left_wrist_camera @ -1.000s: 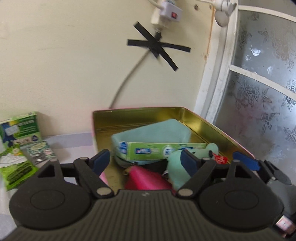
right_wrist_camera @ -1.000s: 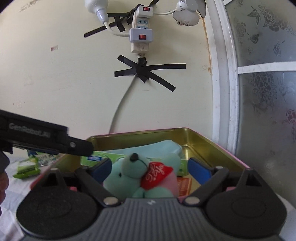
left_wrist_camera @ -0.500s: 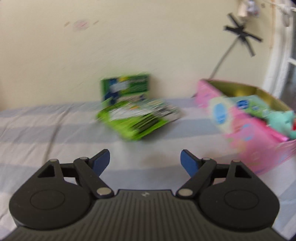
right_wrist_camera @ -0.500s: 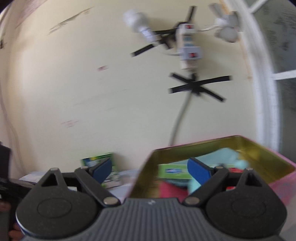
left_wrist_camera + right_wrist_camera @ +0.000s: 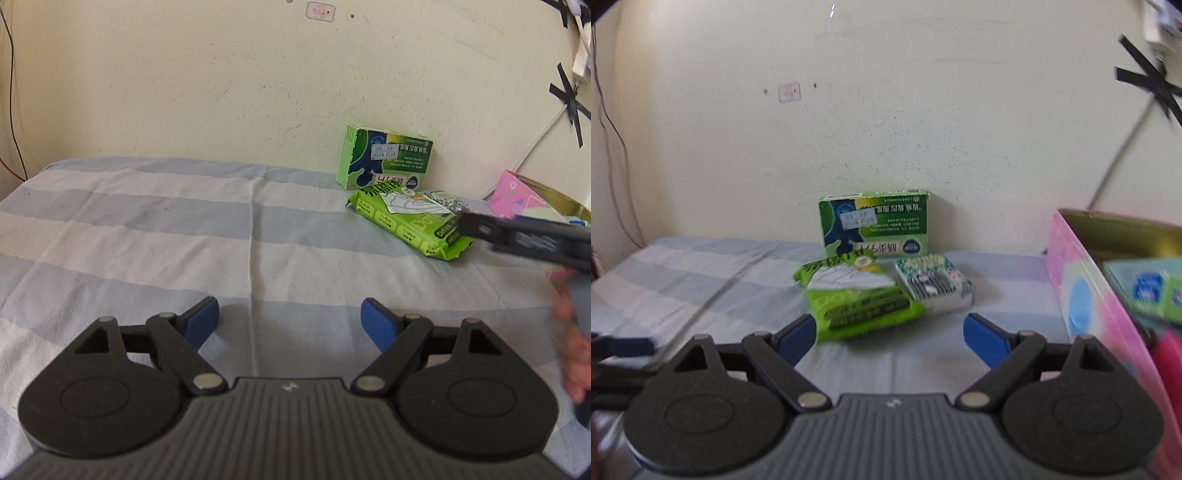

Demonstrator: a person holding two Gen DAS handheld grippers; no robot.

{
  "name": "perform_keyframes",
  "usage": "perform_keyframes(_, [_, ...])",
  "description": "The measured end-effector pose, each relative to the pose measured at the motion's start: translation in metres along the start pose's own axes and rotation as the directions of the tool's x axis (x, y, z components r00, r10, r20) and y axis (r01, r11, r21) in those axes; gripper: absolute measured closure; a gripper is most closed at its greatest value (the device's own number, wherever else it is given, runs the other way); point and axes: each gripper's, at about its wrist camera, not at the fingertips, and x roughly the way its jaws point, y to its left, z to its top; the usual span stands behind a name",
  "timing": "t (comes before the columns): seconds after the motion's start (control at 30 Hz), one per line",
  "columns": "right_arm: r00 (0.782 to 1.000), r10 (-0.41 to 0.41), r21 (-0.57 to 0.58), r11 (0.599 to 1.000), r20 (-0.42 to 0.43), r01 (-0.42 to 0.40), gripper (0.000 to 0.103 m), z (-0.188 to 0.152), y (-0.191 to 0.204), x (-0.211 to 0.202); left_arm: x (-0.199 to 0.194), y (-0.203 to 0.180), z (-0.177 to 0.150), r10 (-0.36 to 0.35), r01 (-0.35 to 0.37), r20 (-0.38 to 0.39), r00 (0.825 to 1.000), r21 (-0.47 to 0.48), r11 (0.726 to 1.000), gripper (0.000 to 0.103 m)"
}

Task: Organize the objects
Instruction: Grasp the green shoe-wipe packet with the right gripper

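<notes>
My left gripper (image 5: pixel 290 321) hangs open and empty over the blue-and-white striped cloth (image 5: pixel 147 229). My right gripper (image 5: pixel 890 338) is also open, nothing between its pads. Just beyond its left pad lies a green wipes packet (image 5: pixel 853 299), (image 5: pixel 410 221). A small patterned packet (image 5: pixel 934 282) lies beside the wipes. Behind both, a green box (image 5: pixel 873 225), (image 5: pixel 384 162) stands against the wall. A pink tin (image 5: pixel 1082 295) with a gold inside stands to the right, holding a green-and-blue toothpaste box (image 5: pixel 1152 295).
The cream wall closes off the far side of the cloth. A grey cable under black tape crosses (image 5: pixel 1148 85) runs down the wall near the tin. In the left wrist view, a black bar of the other gripper (image 5: pixel 528 240) and a hand (image 5: pixel 576 354) cross the right edge.
Both views have swung left, away from the inside of the tin and its teal teddy. The green packets now lie ahead of the right gripper. Both grippers stayed open.
</notes>
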Motion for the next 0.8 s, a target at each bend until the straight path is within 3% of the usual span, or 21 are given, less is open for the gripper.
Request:
perform_keyframes(0.2, [0.997, -0.032, -0.006, 0.999, -0.076, 0.031, 0.012, 0.016, 0.008, 0.062, 0.002, 0.004, 0.001, -0.038, 0.038, 0.004, 0.999, -0.044, 0.998, 0.009])
perform_keyframes(0.4, [0.995, -0.022, 0.009, 1.0, -0.094, 0.023, 0.007, 0.024, 0.009, 0.081, 0.004, 0.003, 0.003, -0.034, 0.034, 0.002, 0.999, -0.058, 0.998, 0.007])
perform_keyframes(0.5, [0.995, 0.047, -0.028, 0.998, -0.089, -0.05, 0.019, 0.025, 0.02, 0.078, 0.004, 0.006, 0.003, -0.041, 0.042, 0.005, 0.999, -0.072, 0.997, 0.007])
perform_keyframes(0.53, [0.992, 0.079, -0.054, 0.995, -0.103, -0.085, 0.019, 0.024, 0.026, 0.079, 0.004, 0.006, 0.002, -0.042, 0.043, 0.006, 0.999, -0.074, 0.996, 0.007])
perform_keyframes(0.63, [0.984, 0.048, -0.134, 0.988, -0.172, -0.072, 0.014, 0.024, 0.039, 0.092, 0.004, 0.007, 0.002, -0.043, 0.044, 0.007, 0.999, -0.077, 0.996, 0.007])
perform_keyframes(0.77, [0.969, 0.089, -0.056, 0.993, -0.23, -0.105, 0.011, 0.03, 0.028, 0.107, 0.003, 0.007, 0.002, -0.046, 0.047, 0.007, 0.999, -0.08, 0.996, 0.007])
perform_keyframes(0.8, [0.969, 0.1, -0.05, 0.992, -0.228, -0.115, 0.017, 0.03, 0.028, 0.106, 0.003, 0.007, 0.002, -0.048, 0.049, 0.007, 0.999, -0.081, 0.996, 0.007])
